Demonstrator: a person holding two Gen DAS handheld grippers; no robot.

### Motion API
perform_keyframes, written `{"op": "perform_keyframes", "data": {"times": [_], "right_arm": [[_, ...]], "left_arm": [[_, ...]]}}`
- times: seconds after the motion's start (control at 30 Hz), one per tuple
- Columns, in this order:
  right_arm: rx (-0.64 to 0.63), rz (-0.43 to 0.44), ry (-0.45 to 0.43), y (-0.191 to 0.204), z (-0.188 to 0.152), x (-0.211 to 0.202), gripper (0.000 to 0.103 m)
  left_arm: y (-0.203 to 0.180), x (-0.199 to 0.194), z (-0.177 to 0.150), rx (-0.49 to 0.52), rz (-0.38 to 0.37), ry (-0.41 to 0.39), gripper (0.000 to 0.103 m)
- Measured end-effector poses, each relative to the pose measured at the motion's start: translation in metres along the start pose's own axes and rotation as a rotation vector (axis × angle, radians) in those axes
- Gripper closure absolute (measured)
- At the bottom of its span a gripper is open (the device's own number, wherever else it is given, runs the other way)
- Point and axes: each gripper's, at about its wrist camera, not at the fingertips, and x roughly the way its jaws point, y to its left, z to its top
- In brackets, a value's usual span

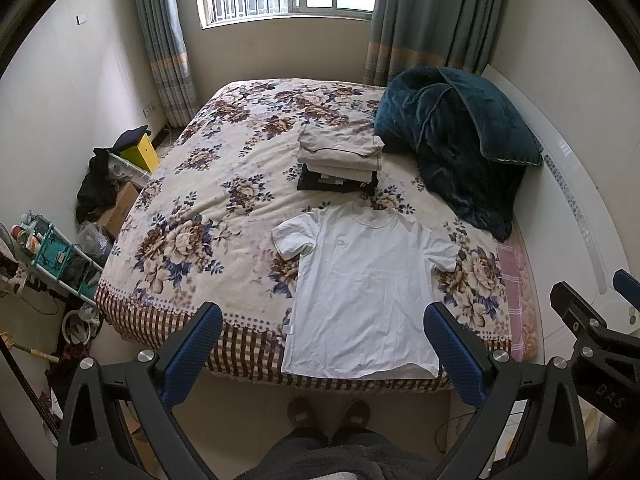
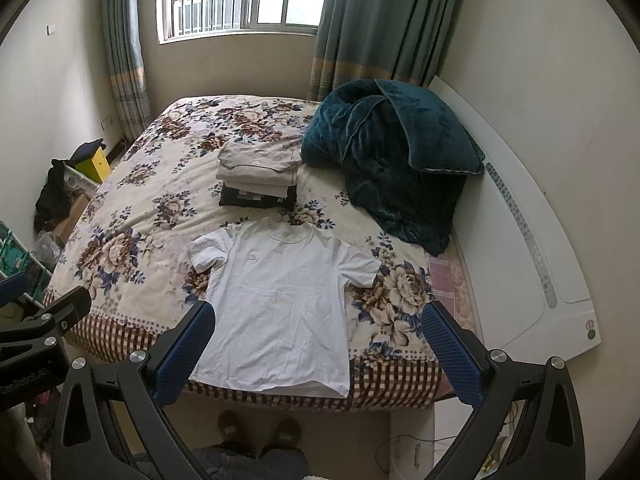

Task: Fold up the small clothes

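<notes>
White short-sleeved cotton T-shirt (image 1: 362, 288) spread flat at the near edge of the floral-quilted bed (image 1: 192, 216): light, limp, best pinched at shoulders or hem; left gripper (image 1: 322, 354) and right gripper (image 2: 316, 354) hover with jaws wide apart, empty.

Your own body is cut off by the near edge: only two slippers (image 1: 328, 414) and a bit of dark trouser show. The dark garment (image 1: 337, 181) under the folded beige stack (image 1: 340, 152) is mostly covered, so its shape and its pale print stay unreadable. The teal blanket (image 1: 452, 148) hides the far right corner of the bed (image 1: 200, 200). The floor clutter (image 1: 52, 256) at the left is too small and jumbled to name.
</notes>
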Motion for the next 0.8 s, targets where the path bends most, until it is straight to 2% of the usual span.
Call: {"op": "perform_keyframes", "data": {"times": [0.17,0.33,0.43,0.6,0.67,0.8], "right_arm": [[0.014,-0.01,0.014,0.004,0.001,0.015,0.0],[0.077,-0.042,0.055,0.001,0.004,0.062,0.0],[0.134,-0.085,0.089,-0.006,0.005,0.111,0.0],[0.236,-0.159,0.182,-0.033,0.006,0.221,0.0],[0.27,-0.18,0.224,-0.047,0.004,0.272,0.0],[0.313,-0.205,0.277,-0.077,-0.001,0.383,0.0]], "left_arm": [[0.001,0.019,0.009,0.021,0.034,-0.022,0.0],[0.01,0.078,0.027,0.058,0.084,-0.033,0.0],[0.01,0.125,0.036,0.078,0.098,-0.021,0.0],[-0.009,0.218,0.051,0.113,0.127,0.057,0.0],[-0.018,0.245,0.056,0.123,0.122,0.062,0.0],[-0.046,0.323,0.065,0.151,0.172,0.081,0.0]]}}
